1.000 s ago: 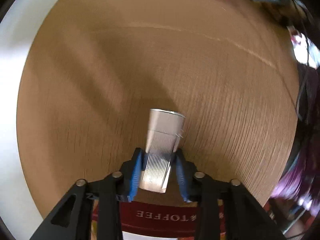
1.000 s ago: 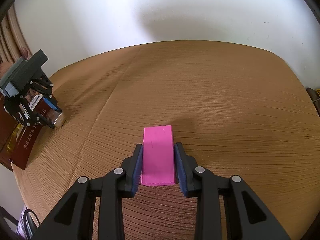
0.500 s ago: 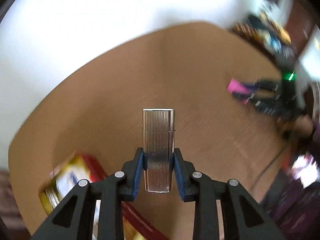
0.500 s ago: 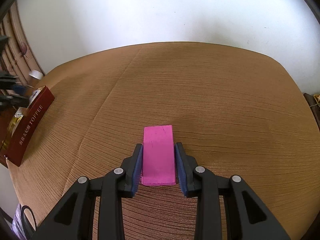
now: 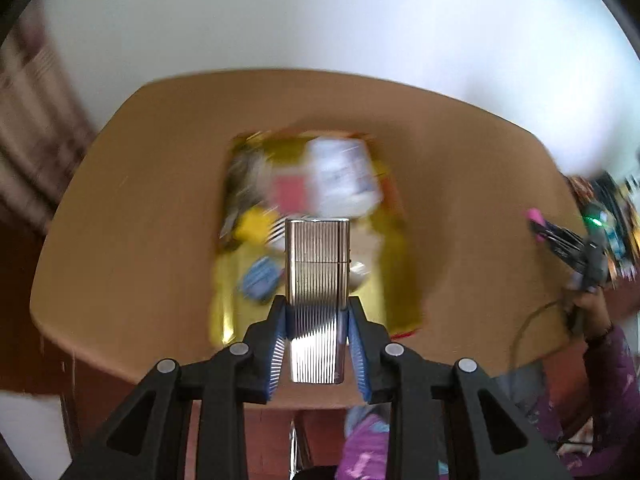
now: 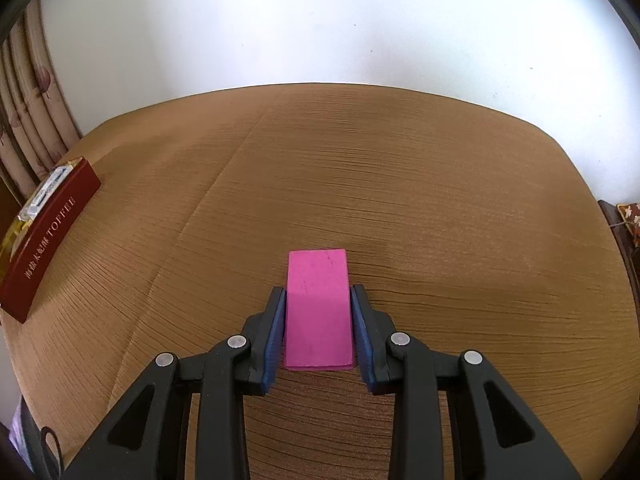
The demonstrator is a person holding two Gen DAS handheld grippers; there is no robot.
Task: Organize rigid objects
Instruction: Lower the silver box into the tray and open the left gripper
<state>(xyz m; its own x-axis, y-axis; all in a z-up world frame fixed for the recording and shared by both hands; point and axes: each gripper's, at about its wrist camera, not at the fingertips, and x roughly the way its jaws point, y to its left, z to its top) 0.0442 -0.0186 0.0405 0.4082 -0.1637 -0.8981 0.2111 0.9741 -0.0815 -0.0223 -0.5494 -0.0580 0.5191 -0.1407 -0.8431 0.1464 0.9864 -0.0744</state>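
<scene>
My left gripper is shut on a ribbed silver lighter and holds it above an open toffee box with a yellow inside; the box is blurred and has several small items in it. My right gripper is shut on a pink block over the brown table. In the left wrist view the right gripper with the pink block shows at the far right. In the right wrist view the red side of the toffee box stands at the table's left edge.
A white wall rises behind the table. Curtains hang at the left. A person's hand and purple sleeve are at the right edge of the left wrist view, with a cable hanging near the table edge.
My left gripper has risen with the lighter, rolled, and swung from the bare table to above the open box. The right gripper with the pink block has stayed put.
</scene>
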